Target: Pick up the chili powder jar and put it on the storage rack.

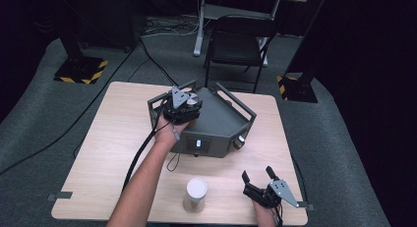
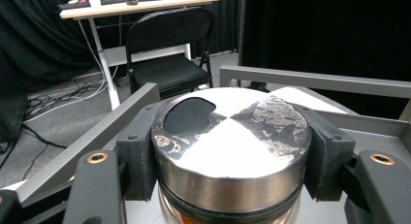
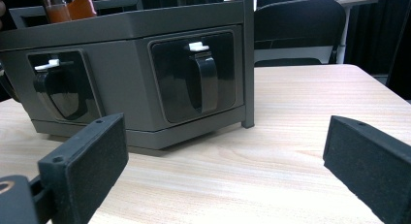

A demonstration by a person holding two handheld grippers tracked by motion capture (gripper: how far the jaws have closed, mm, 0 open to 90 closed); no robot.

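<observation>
Left gripper clamped on a jar lid: pads pressed flat against both sides of the round metal cap, no gap visible. Lid brushed steel, worn and blotchy on top, with a dark oval flap near one edge. Glass jar below it, orange-red contents seen in the right gripper view. Jar upright, long axis vertical, standing at the near-left end of the grey rack, inside the rail frame.

Key relation: jar dead centre between the left pads, grip across the lid, so next move likely a straight lift or a twist, judged from the hold alone. Rails close around the jar, so a tilt risks a knock.

Right gripper spread wide, nothing between the foam-faced pads, parked low over the wooden table near the front-right corner, well apart from the jar. Left hand plainly the nearer.

Rack: matte grey metal, angular, two dark recessed latches on the front faces. Paper cup standing at the near edge, between the two arms. Folding chair beyond the table.
</observation>
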